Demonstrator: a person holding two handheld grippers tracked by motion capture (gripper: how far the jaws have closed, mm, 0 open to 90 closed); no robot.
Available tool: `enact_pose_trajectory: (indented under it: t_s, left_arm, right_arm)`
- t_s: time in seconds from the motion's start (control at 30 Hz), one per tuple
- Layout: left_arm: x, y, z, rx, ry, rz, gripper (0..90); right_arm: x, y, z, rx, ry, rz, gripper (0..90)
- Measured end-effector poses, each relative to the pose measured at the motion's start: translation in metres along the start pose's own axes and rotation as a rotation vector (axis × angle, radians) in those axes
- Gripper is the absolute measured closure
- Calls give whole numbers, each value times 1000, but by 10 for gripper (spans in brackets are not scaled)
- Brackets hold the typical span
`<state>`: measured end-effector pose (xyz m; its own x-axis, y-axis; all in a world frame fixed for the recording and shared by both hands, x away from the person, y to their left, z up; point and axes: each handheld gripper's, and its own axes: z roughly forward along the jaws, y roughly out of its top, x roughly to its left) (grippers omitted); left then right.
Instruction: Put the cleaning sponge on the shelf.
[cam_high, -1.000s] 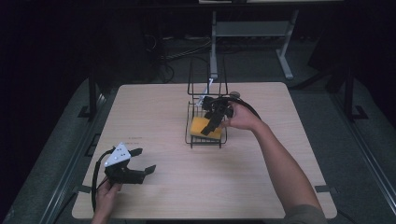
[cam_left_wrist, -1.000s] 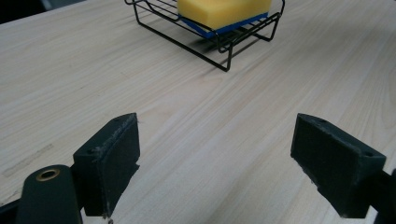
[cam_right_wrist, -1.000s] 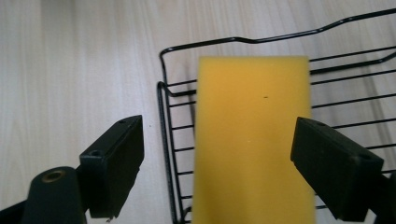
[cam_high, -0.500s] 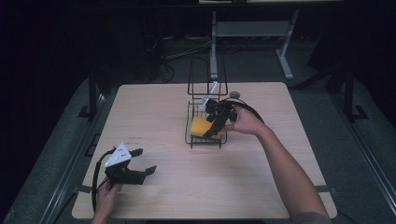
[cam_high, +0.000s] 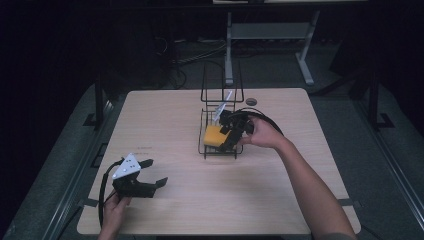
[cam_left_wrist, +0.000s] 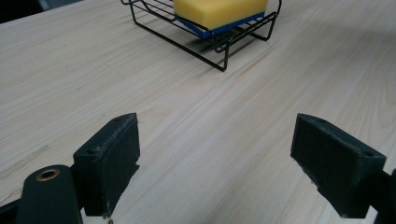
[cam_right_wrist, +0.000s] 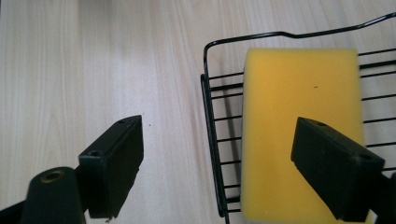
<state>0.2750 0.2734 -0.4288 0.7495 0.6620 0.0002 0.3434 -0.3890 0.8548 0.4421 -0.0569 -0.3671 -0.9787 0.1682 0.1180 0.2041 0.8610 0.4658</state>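
Observation:
A yellow sponge (cam_high: 213, 135) with a blue underside (cam_left_wrist: 219, 11) lies in a low black wire rack (cam_high: 205, 150) at the table's middle. My right gripper (cam_high: 226, 135) hovers just over the rack, open. In the right gripper view (cam_right_wrist: 217, 140) its right jaw is above the sponge (cam_right_wrist: 299, 116) and its left jaw is above bare table outside the rack's rim (cam_right_wrist: 208, 107). My left gripper (cam_high: 157, 172) rests open near the front left of the table, a grey plate on top. It (cam_left_wrist: 215, 154) points at the rack (cam_left_wrist: 205, 44) from a distance and holds nothing.
The wooden table (cam_high: 300, 200) has bare room all around the rack. The rack's tall wire back (cam_high: 221, 80) rises at its far end, with a whitish item (cam_high: 224, 106) leaning there. A small dark disc (cam_high: 251, 101) lies behind it. A white stand (cam_high: 265, 32) is beyond the table.
My right gripper has shifted a little toward the near end of the rack, over the sponge. The left gripper has stayed where it was.

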Motion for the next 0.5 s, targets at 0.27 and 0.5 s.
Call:
enact_pose_trajectory:
  t_s: [0.27,0.5]
  left_arm:
    - [0,1,0,-1,0,6,150]
    - [-1,1,0,-1,0,6,150]
  right_arm:
    - [4,-3,4,11,19,6,164]
    - [8,-2,3,-6,35,7,164]
